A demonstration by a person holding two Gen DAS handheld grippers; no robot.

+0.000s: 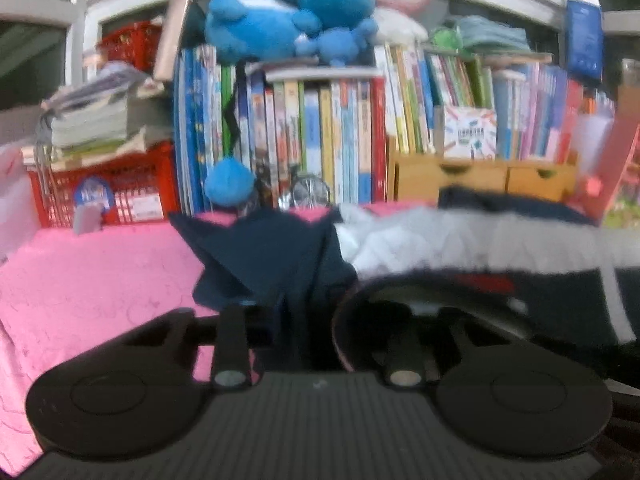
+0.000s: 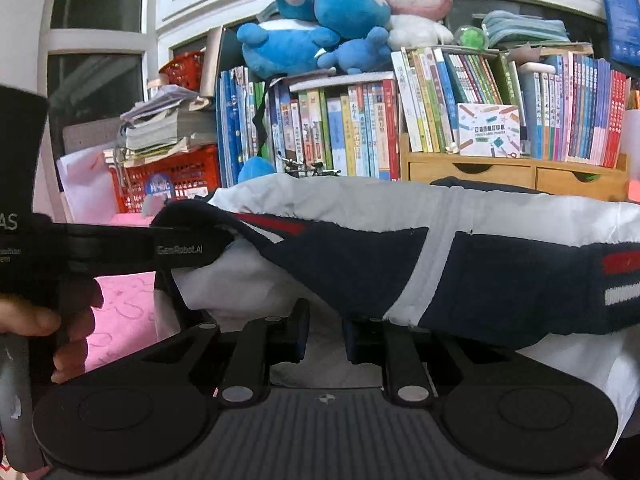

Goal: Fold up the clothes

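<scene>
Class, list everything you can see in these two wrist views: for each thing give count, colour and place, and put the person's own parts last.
Jacket: one, navy and white with red stripes, lying on the pink cloth.
Pink cloth: one, covering the surface under the jacket.
Books: many, mixed colours, upright in rows behind.
Plush toys: several blue, one pink and white, on top of the books.
Red crates: two, left of the books, one stacked with papers.
Wooden drawer unit: one, tan, under the right-hand books.
Left gripper: black, closed on the jacket's left end.
Right gripper: black, closed on white fabric.
Hand: one, holding the left gripper.
</scene>
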